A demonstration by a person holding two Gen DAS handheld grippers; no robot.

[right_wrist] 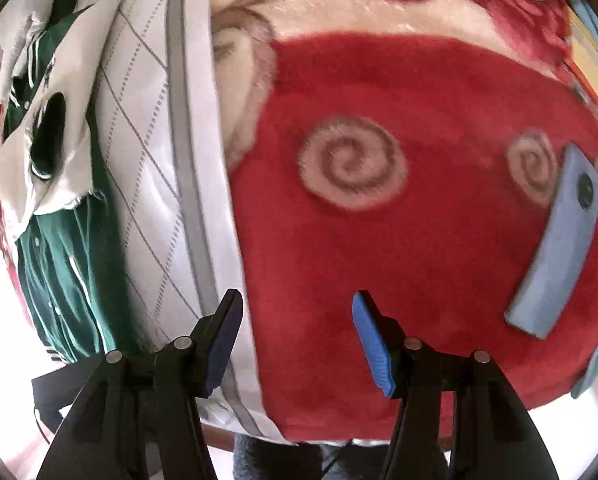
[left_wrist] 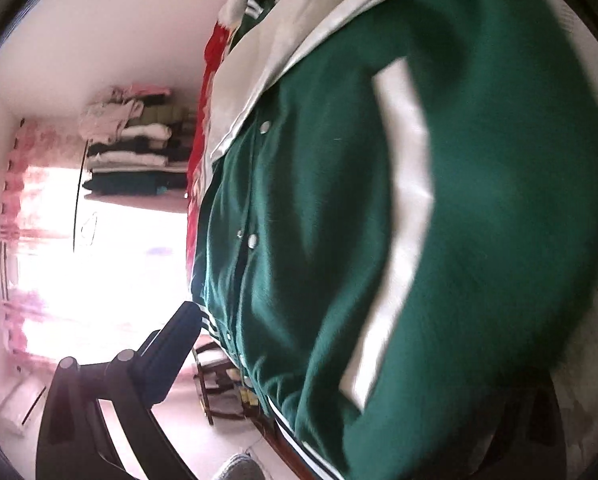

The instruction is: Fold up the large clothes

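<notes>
The left tongs (left_wrist: 283, 360) were rolled sideways, one finger (left_wrist: 171, 356) visible against the green varsity jacket (left_wrist: 479, 200), the other hidden, so their grip could not be told. The jacket lay on the bed, over a red blanket (right_wrist: 419, 260). The right tongs (right_wrist: 297, 340) hovered wide apart, empty, above the blanket, a blue phone (right_wrist: 555, 248) lying further right.

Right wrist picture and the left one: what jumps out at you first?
The big green jacket with its white stripe fills the right of the left wrist view. In the right wrist view a red blanket with swirls spreads wide, a blue phone lying at its right, and the right gripper hovers with jaws apart.
</notes>
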